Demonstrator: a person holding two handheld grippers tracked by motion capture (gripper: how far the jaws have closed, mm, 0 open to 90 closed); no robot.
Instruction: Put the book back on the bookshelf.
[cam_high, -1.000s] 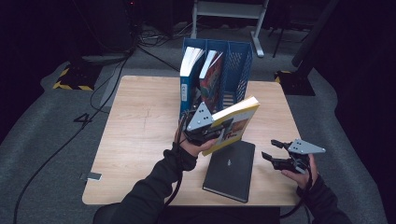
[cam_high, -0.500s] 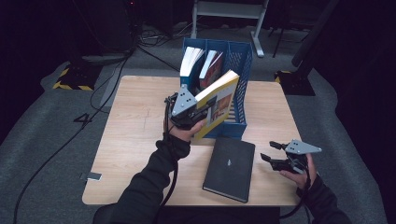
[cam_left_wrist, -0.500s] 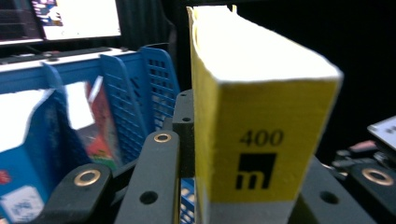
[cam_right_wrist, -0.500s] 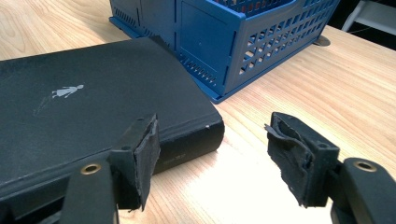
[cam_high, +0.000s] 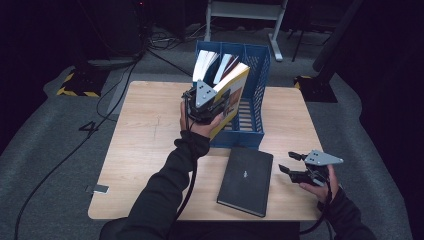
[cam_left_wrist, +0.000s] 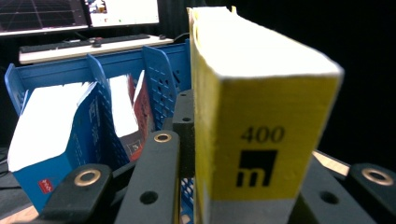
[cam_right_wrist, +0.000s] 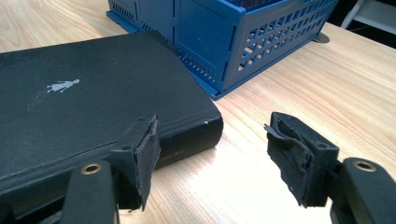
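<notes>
Left gripper (cam_high: 204, 106) clamped on yellow book (cam_high: 231, 95) should lower it upright into blue rack's (cam_high: 260, 90) empty right slot; right gripper (cam_high: 295, 172), jaws apart, waits near black book (cam_high: 246, 180).

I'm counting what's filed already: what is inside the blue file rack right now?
In the blue file rack, two books stand upright: a blue-covered book and a red-covered book. Their lower parts are hidden by the dividers.
</notes>
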